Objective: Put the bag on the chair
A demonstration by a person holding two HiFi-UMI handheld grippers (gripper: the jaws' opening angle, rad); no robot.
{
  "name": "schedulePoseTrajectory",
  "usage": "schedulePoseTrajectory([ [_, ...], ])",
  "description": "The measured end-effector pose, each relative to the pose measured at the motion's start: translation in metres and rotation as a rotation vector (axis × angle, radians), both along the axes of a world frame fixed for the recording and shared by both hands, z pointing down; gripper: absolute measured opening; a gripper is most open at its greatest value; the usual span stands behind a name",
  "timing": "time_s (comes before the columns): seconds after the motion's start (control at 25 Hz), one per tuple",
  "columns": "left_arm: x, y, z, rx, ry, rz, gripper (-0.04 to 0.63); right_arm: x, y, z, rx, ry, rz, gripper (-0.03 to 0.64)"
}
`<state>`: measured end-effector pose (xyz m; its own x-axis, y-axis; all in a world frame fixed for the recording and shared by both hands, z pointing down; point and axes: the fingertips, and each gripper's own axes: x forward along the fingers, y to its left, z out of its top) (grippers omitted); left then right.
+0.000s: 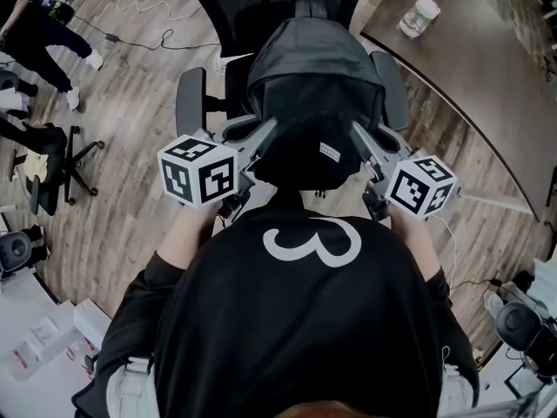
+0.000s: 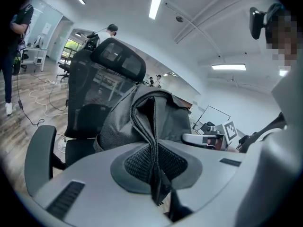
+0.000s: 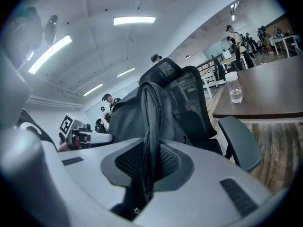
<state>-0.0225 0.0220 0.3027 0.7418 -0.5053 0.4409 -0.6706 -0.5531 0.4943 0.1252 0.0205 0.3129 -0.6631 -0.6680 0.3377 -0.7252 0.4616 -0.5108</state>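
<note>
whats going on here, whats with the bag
A person holds a black bag with both grippers. The left gripper and right gripper are each shut on a fold of it, one at each side. The bag is over the seat of the chair; whether it rests there yet is unclear.

Left gripper (image 1: 265,131), right gripper (image 1: 359,134) level, each clamped on bag (image 1: 313,68).

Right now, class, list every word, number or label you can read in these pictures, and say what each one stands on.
"3": large white numeral on the person's black shirt.
Small white tag on the bag: too small to read.
Label on the bottle on the table: too blurred to read.
Nothing else is readable.
</note>
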Motion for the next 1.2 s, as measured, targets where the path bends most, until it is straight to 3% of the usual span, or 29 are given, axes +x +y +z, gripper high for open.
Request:
schedulePoseTrajectory([
  [0.48,-0.035,-0.073,0.014,-0.024,0.026,-0.002,0.046,-0.036,-0.070,0.011,-0.041,0.037,-0.012,0.061],
  [1.2,-0.043,-0.164,0.031,-0.031,0.017,-0.024,0.046,-0.043,-0.162,0.028,-0.047,0.066,-0.034,0.061],
])
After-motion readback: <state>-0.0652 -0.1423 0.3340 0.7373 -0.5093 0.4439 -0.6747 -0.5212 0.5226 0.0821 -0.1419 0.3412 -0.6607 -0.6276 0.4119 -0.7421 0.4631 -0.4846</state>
